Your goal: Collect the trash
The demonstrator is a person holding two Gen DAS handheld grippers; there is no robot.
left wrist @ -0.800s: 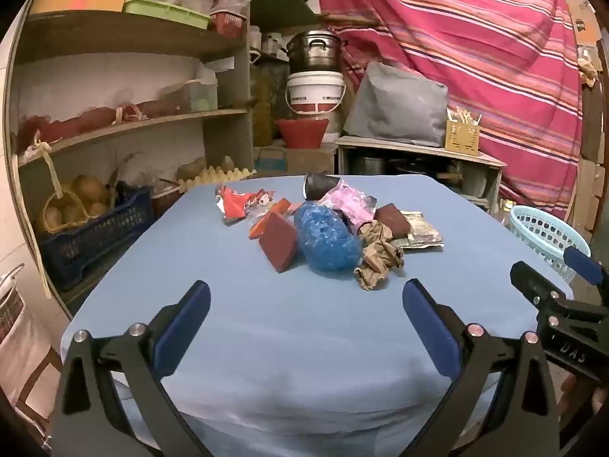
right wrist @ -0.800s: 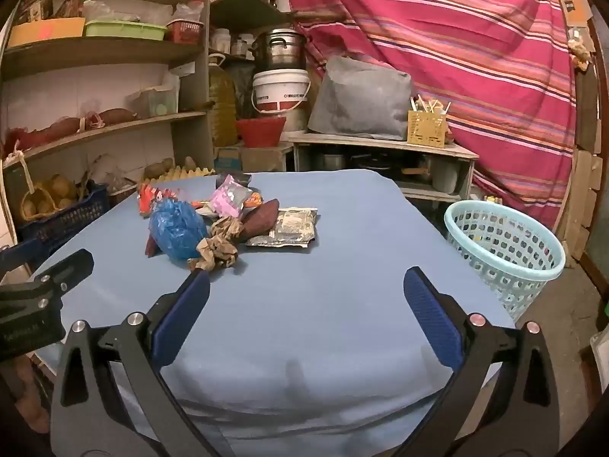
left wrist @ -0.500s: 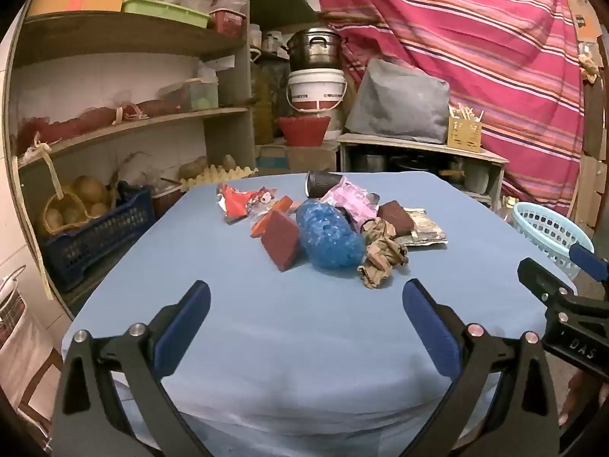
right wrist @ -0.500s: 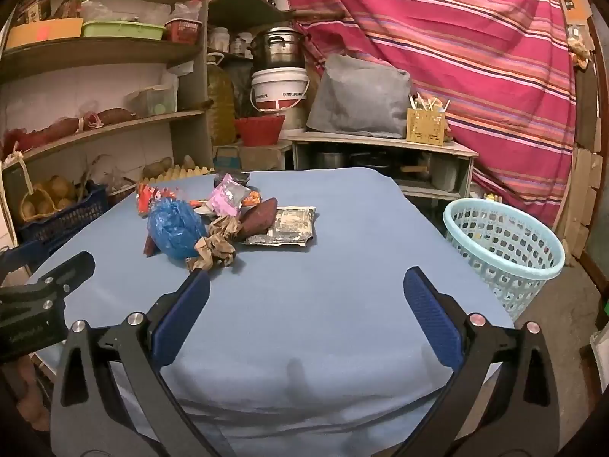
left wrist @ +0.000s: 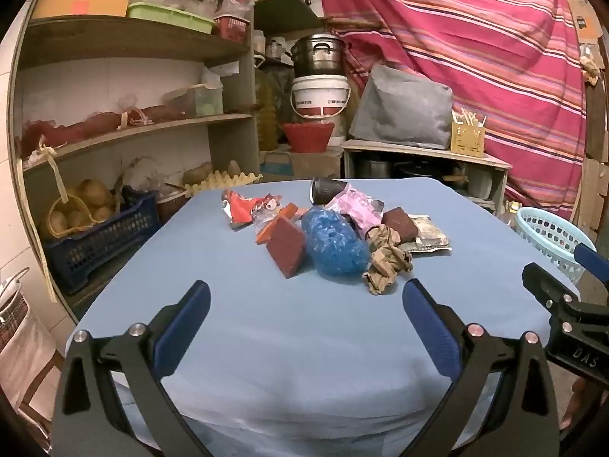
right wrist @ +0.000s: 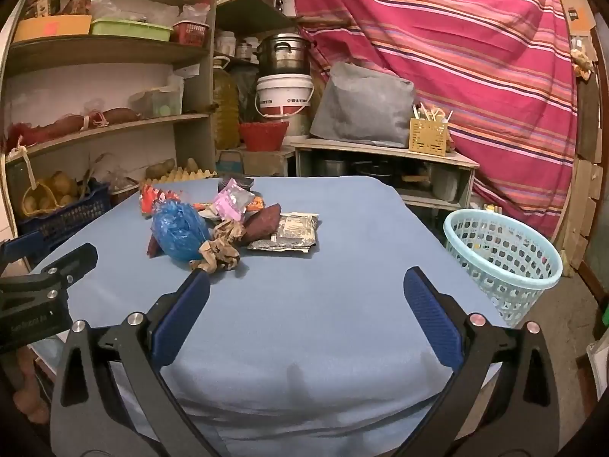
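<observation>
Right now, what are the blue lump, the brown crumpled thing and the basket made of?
The blue lump looks like thin plastic film, maybe a scrunched bag: shiny and crinkly. The brown crumpled thing looks like paper, dull with stiff creases. The basket looks like molded plastic, smooth pale turquoise with rows of holes.
</observation>
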